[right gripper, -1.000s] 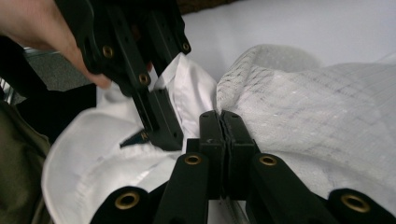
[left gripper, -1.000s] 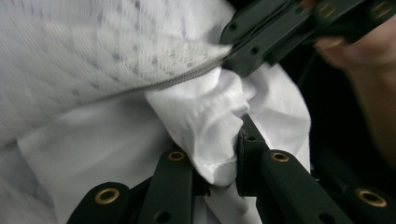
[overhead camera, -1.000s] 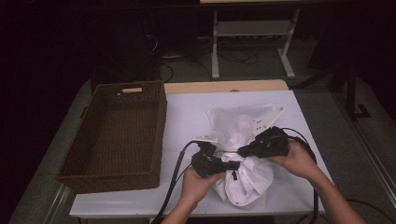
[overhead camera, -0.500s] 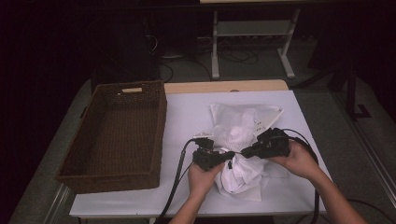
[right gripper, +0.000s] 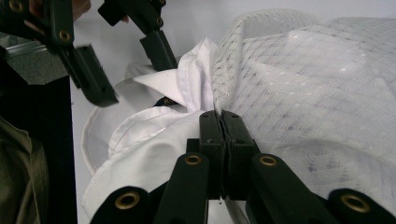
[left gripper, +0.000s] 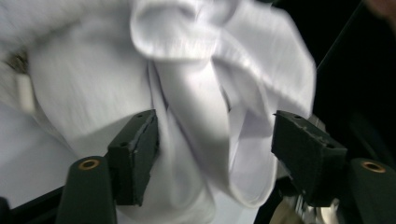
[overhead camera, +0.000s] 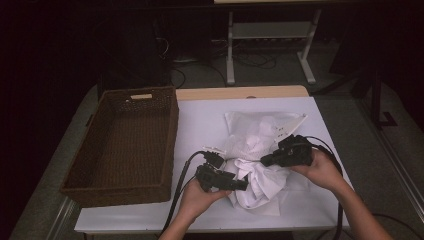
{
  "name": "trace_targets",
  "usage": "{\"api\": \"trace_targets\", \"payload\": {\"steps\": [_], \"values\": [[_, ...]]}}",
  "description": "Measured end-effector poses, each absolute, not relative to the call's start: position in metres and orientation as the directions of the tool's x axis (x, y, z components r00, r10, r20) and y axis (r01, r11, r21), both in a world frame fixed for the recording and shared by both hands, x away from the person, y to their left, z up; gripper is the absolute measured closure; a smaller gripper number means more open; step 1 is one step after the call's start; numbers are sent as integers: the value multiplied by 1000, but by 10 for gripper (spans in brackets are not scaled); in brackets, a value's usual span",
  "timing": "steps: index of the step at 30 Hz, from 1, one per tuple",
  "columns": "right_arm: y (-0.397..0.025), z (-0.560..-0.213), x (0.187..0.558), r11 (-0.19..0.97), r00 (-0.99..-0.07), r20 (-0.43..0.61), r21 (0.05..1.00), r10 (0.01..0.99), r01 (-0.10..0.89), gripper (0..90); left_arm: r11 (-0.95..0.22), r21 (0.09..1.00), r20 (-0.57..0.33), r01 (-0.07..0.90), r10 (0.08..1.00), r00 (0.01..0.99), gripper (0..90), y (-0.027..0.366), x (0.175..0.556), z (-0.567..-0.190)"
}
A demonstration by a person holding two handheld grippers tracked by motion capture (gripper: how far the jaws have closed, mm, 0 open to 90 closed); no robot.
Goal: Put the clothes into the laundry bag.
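Note:
A crumpled white shirt (overhead camera: 260, 186) lies on the white table, partly under a white mesh bag (overhead camera: 260, 129). My left gripper (overhead camera: 246, 184) is at the shirt's near left side. Its jaws stand open with a hanging fold of the shirt (left gripper: 201, 107) between them, and the left gripper (left gripper: 217, 154) is not pinching it. My right gripper (overhead camera: 263, 162) comes in from the right. The right gripper (right gripper: 220, 116) is shut on the mesh bag's edge (right gripper: 317, 84), where it meets the shirt (right gripper: 149, 149). The left gripper (right gripper: 135, 74) shows open beyond it.
An empty brown wicker basket (overhead camera: 167, 145) stands at the left of the table (overhead camera: 200, 120). Black cables trail from both grippers toward the near edge. Dark floor and a white rack (overhead camera: 270, 35) lie beyond the table.
The left gripper has shifted slightly toward the near edge beside the shirt. The right gripper stays in almost the same spot with its hold kept.

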State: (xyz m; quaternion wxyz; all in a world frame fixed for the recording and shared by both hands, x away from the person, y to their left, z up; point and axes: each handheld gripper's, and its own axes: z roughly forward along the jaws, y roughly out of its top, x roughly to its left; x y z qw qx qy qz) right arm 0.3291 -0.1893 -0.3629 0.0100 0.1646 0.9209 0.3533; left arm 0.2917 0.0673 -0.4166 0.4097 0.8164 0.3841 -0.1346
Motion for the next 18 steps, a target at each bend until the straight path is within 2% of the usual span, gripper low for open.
{"api": "trace_targets", "payload": {"steps": [4,7,10,11,13,18], "values": [[-184,-365,332,702,-947,101,648,304,294,877,-342,551,-579,761,500,644,292,50,298,-430],[-181,-367,333,709,-949,101,643,297,291,877,-338,567,-558,751,514,652,353,35,300,-440],[-178,-369,333,712,-949,109,637,296,295,877,-340,583,-529,738,530,662,532,27,302,-449],[-177,-370,334,715,-950,109,634,294,294,877,-341,585,-524,736,533,664,636,27,303,-450],[-176,-370,333,720,-951,106,631,289,289,876,-329,597,-519,732,537,665,785,29,304,-452],[-177,-365,326,715,-958,99,646,269,267,876,-272,650,-539,710,494,682,831,43,293,-443]]}}
